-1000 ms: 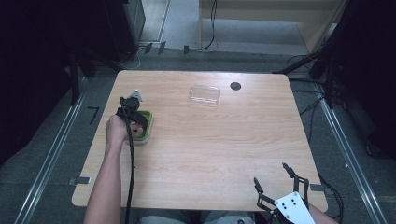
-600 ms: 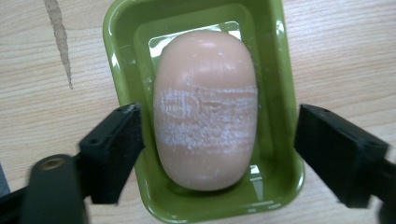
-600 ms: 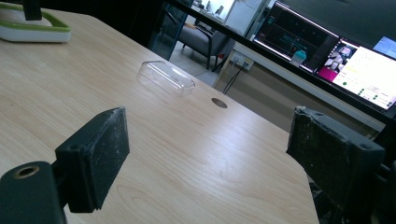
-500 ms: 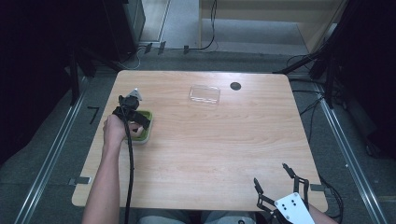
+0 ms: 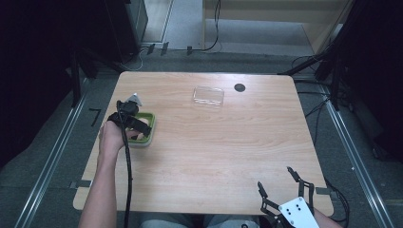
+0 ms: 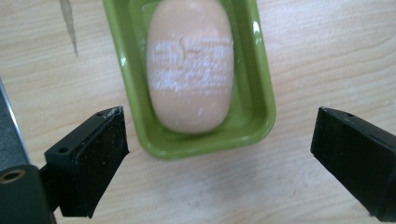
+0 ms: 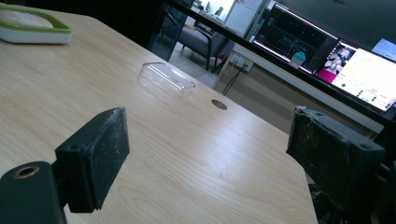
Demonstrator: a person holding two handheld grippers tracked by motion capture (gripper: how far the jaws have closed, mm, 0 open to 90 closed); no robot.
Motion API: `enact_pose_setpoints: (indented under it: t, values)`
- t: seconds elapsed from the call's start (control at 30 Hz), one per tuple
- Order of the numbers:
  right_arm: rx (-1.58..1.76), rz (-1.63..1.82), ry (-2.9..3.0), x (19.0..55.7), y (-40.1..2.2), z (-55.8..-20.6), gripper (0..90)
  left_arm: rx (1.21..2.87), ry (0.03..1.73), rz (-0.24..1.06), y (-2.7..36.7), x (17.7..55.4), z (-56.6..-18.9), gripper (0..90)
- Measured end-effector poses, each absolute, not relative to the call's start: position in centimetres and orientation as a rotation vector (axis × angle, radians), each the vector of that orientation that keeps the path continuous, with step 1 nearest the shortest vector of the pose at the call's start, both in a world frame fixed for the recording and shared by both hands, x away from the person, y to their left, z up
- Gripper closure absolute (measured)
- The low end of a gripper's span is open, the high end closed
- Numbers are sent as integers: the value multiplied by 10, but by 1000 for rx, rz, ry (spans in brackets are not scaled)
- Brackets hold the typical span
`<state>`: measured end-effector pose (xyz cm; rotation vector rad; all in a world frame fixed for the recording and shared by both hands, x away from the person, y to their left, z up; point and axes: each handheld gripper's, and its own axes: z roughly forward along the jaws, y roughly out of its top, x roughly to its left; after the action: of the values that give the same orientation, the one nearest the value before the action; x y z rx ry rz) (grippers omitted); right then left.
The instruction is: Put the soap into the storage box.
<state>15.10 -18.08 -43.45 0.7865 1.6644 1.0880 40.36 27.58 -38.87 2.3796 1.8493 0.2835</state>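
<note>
A pale pink oval soap bar (image 6: 191,65) lies in a green dish (image 6: 261,102) at the table's left. My left gripper (image 6: 219,116) hovers just above the dish (image 5: 148,128), its jaws wide apart and just opened, with nothing pressed between the pads. In the high view the left gripper (image 5: 135,124) sits over the dish, held by a hand. My right gripper (image 5: 274,176) stands open at the table's near right corner, holding nothing. From the right gripper view (image 7: 210,116) the dish (image 7: 37,29) with the soap (image 7: 16,17) shows far off.
A clear plastic lid (image 5: 208,95) lies at the table's far middle, with a round black cable hole (image 5: 239,87) just to its right. Both appear in the right gripper view, the lid (image 7: 166,79) and the hole (image 7: 219,104). Monitors stand beyond the table's edge.
My left hand has lifted and drawn back a little toward the near left of the dish. The right gripper has stayed in place.
</note>
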Motion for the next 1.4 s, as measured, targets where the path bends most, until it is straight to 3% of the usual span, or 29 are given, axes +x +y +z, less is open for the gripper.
enact_pose_setpoints:
  t: [0.67, 1.4]
  values:
    - [785, 1089, 1663, 151, -181, -434, 131, 2414, 1853, 238, 285, 356, -390, 0]
    - [787, 1091, 1660, 150, -181, -434, 132, 2472, 1831, 103, 281, 313, -425, 0]
